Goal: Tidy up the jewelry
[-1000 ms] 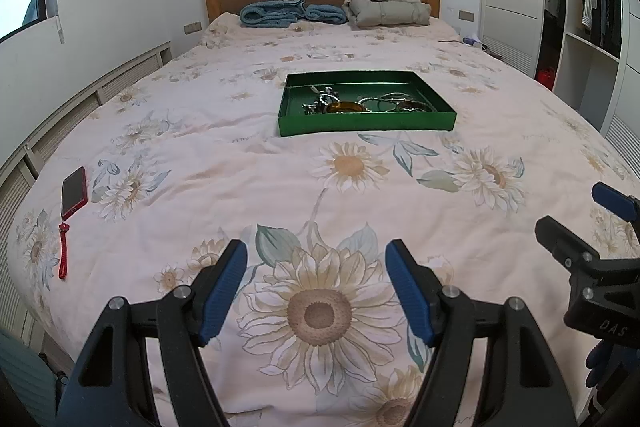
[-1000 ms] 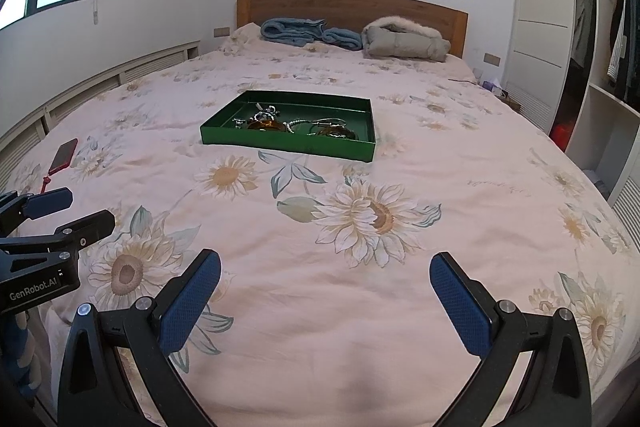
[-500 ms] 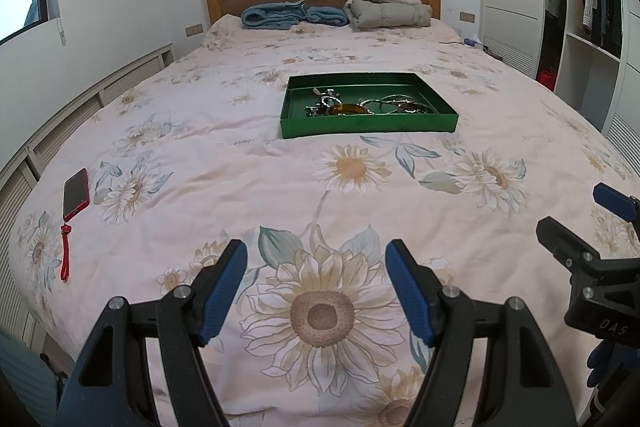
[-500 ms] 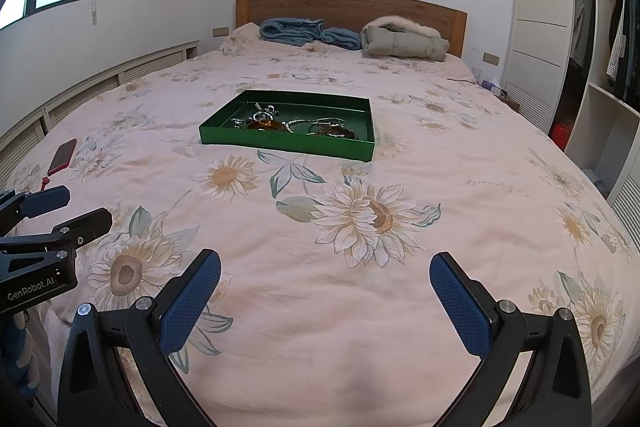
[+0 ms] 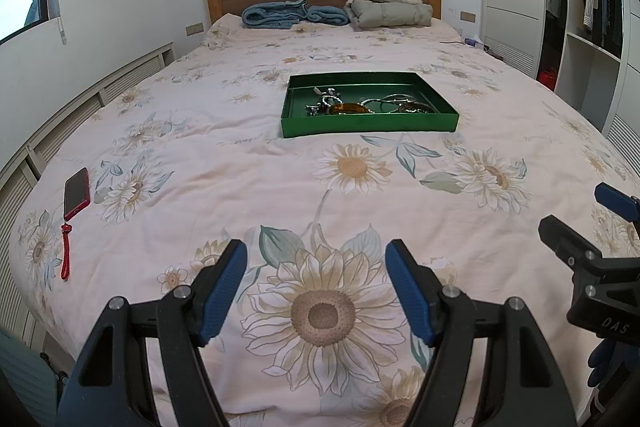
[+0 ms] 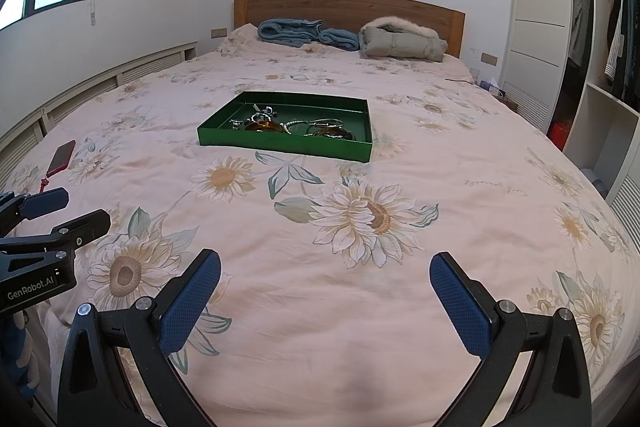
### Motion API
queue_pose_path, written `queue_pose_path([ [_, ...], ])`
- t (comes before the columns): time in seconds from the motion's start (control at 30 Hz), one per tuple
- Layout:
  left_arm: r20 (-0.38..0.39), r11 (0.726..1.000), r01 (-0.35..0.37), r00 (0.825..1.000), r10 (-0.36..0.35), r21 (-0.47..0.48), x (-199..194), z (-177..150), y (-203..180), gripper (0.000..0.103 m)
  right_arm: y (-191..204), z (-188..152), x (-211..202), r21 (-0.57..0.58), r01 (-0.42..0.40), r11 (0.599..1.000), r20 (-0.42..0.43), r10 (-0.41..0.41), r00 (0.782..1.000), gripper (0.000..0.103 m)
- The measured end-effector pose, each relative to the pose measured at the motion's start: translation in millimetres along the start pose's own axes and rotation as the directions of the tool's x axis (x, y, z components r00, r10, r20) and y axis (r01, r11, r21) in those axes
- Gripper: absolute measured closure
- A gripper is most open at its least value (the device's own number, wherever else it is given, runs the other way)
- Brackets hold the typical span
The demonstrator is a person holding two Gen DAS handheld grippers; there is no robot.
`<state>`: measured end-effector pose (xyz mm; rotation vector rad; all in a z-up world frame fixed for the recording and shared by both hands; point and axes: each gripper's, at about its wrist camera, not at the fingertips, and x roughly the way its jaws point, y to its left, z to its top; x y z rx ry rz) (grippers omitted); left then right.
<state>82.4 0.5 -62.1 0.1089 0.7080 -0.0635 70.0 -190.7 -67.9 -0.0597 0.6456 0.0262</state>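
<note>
A shallow green tray lies in the middle of the bed on a sunflower-print cover. Inside it sits tangled jewelry: silver chains, bangles and an amber piece. My left gripper hovers open over the near end of the bed, far short of the tray, with nothing between its blue pads. To its right my right gripper stands open wider, also empty, and equally far from the tray. Each gripper shows at the edge of the other's view.
A red phone with a red tassel lies near the bed's left edge. A folded blue blanket and a grey fur-trimmed coat rest by the wooden headboard. An open wardrobe stands on the right.
</note>
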Motion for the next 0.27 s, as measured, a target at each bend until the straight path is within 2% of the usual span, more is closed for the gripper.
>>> queue_pose_path([
  [0.27,-0.002,1.0,0.0,1.0,0.0,-0.004,-0.3,0.0,0.7,0.033,-0.3,0.0,-0.1,0.0,-0.001,1.0,0.0,0.001,1.0,0.0],
])
